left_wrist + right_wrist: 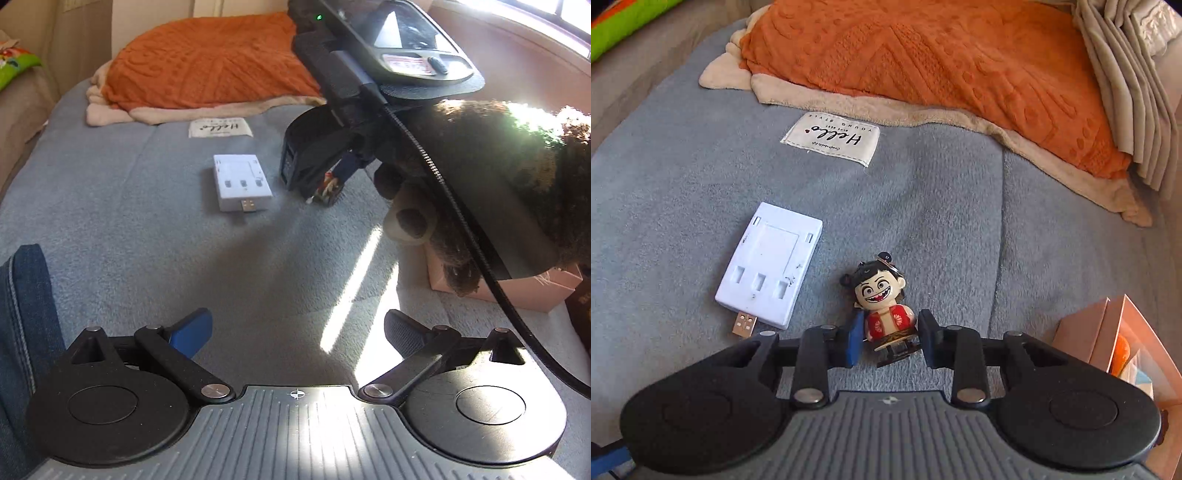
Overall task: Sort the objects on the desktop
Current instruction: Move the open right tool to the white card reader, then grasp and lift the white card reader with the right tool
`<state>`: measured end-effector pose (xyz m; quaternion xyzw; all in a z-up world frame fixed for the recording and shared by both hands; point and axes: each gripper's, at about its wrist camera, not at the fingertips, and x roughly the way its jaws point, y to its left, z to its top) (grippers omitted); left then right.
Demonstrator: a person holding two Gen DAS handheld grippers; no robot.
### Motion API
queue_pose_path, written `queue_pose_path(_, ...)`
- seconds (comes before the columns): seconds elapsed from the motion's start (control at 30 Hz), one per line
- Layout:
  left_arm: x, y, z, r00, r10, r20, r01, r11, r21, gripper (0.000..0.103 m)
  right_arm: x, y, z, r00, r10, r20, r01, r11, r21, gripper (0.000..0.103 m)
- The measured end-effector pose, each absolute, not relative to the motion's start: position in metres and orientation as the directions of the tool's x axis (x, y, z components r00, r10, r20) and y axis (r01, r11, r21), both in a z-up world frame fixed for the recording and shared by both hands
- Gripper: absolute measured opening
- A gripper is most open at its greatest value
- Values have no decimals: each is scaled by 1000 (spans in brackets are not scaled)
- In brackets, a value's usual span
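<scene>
Right wrist view: the figurine, standing on the grey blanket right of the white charger, is bracketed by the unclenched right gripper, evidently for pickup; the left gripper is held released.

In the left wrist view the right gripper at one o'clock covers nearly all of the figurine; only a sliver of red and cream shows, and whether the fingers touch it cannot be told there. A sleeved arm hides much of the pink box at three o'clock. The small print on the white label is unreadable. In the right wrist view the box is cut by the edge at four o'clock, its contents unclear.
</scene>
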<state>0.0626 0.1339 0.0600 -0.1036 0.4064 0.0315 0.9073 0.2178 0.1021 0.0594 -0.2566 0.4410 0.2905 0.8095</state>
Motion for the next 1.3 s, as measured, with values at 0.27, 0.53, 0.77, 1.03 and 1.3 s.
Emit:
queue_pose_path(0.27, 60, 117, 58, 634, -101, -767, -54, 983, -174, 102, 199, 63, 111, 153, 429, -890, -726, 660, 193, 68)
queue_pose_path(0.53, 57, 106, 55, 616, -122, -778, -8, 987, -161, 102, 218, 130, 65, 252, 383, -889, -579, 795, 179, 69)
queue_pose_path(0.77, 59, 106, 52, 614, -125, -780, -18, 985, -172, 102, 203, 137, 67, 256, 382, -888, -672, 731, 120, 31)
queue_pose_path(1.03, 59, 99, 51, 610, -72, -789, -34, 993, -117, 102, 183, 72, 122, 280, 428, -859, -681, 719, 136, 13)
queue_pose_path(1.3, 49, 93, 52, 604, -80, -793, 9, 996, -94, 102, 199, 118, 77, 239, 379, -894, -631, 761, 154, 59)
